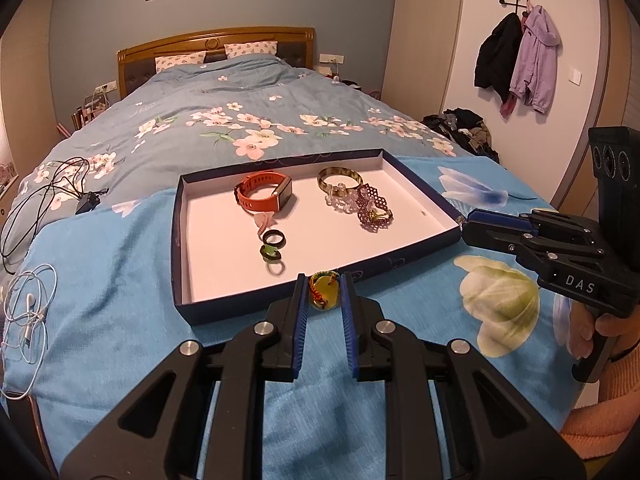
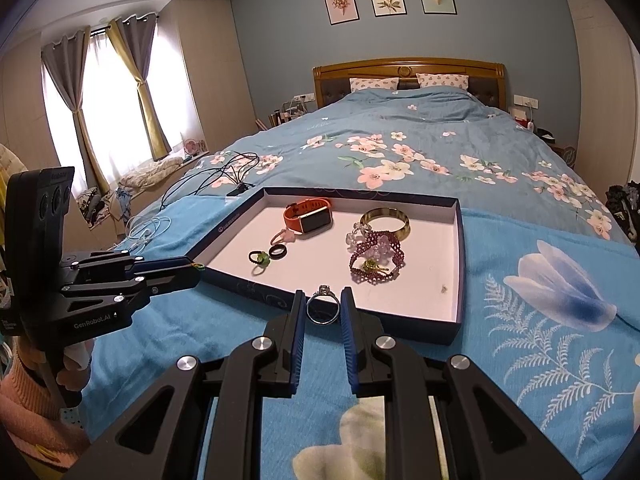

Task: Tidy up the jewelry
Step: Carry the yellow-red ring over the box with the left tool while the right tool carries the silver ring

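A shallow blue box tray (image 1: 424, 196) with a white floor lies on the bed; it also shows in the right wrist view (image 2: 460, 264). In it lie an orange watch (image 1: 262, 194), a gold bangle (image 1: 340, 178), a dark red beaded bracelet (image 1: 372, 210), a black ring (image 1: 274, 238) and a green ring (image 1: 271, 255). My left gripper (image 1: 324, 294) is shut on a yellow-green pendant (image 1: 323, 292) with a braided cord, at the tray's near edge. My right gripper (image 2: 323, 308) is shut on a silver ring (image 2: 322, 309) at the tray's near edge.
White earphones (image 1: 28, 312) and black cables (image 1: 52, 188) lie on the bed to the left. The tray rests on a blue floral blanket (image 1: 500, 300). Coats (image 1: 520, 56) hang on the right wall, with a clothes heap below.
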Demonstrator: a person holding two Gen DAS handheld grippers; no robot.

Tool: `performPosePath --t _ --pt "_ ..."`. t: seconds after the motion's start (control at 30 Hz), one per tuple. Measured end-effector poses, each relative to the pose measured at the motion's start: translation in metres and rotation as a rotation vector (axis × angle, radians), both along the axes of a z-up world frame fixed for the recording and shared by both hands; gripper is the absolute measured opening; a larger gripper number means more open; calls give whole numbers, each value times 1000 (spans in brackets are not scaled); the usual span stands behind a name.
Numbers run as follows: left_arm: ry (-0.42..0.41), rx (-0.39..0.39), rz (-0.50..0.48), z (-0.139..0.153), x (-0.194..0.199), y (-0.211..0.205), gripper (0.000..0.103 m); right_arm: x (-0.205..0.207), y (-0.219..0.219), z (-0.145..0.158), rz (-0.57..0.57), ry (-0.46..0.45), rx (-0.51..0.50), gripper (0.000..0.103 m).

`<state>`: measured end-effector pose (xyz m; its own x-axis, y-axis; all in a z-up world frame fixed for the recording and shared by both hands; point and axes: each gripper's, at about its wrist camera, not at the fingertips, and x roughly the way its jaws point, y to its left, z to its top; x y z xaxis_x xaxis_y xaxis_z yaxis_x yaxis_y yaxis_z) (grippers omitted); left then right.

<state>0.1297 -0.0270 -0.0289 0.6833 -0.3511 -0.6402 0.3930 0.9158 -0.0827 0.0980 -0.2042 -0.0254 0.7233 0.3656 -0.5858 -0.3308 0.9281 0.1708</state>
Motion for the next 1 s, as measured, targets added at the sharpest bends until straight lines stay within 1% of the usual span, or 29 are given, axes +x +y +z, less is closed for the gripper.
performPosePath --t 1.0 --pt "-22 3 16 7 18 1 16 15 2 5 -7 -17 -18 16"
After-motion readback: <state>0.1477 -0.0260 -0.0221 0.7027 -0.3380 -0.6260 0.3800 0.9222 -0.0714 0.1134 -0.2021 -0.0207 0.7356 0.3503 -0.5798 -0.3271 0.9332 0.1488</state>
